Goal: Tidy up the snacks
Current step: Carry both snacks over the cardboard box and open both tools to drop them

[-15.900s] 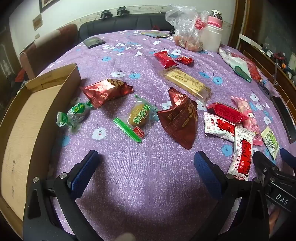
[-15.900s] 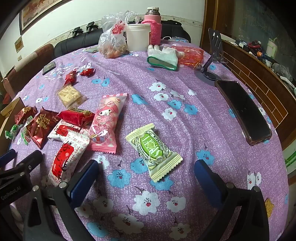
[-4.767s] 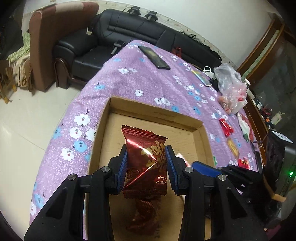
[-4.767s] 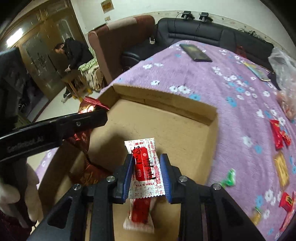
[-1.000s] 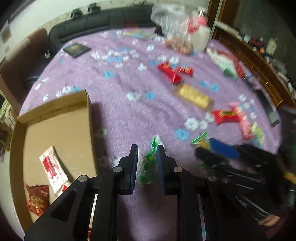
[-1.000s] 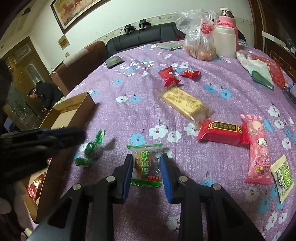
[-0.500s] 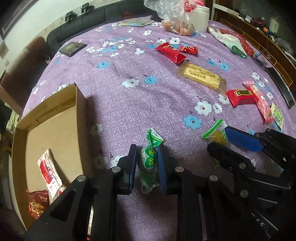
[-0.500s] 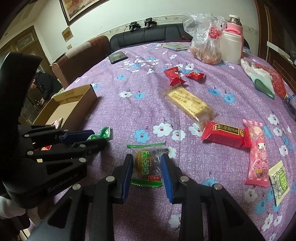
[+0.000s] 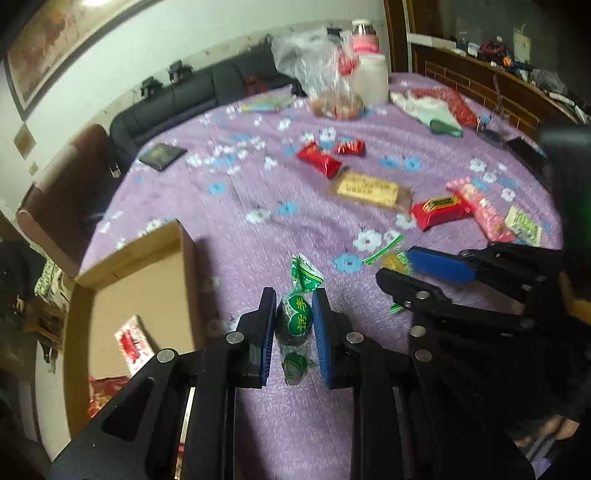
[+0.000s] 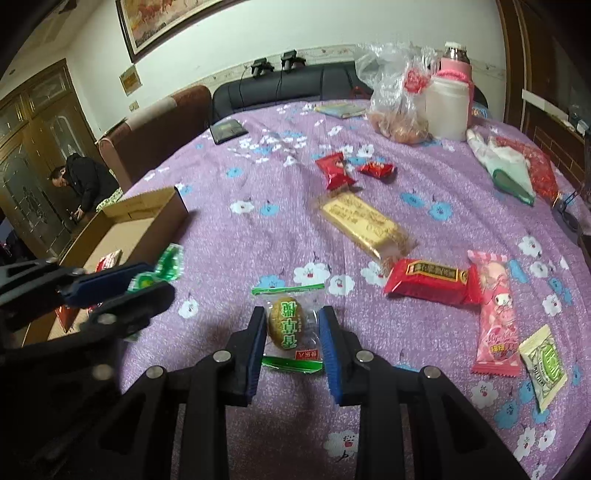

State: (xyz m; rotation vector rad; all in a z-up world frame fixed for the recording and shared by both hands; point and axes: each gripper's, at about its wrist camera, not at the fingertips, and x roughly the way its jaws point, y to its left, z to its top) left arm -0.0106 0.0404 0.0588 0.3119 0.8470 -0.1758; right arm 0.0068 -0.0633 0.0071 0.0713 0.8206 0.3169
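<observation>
While both fingers pinch green-wrapped snacks, the cardboard box holds a white-red packet.

Green-wrapped candy upright; clear-wrapped cake flat beside cardboard box.

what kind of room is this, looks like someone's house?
Probably a home living or dining room: a black sofa behind a table under a purple floral cloth, and a framed painting on the wall.

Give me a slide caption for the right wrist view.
Right claw grips a clear-wrapped pastry on the purple floral tablecloth.
</observation>
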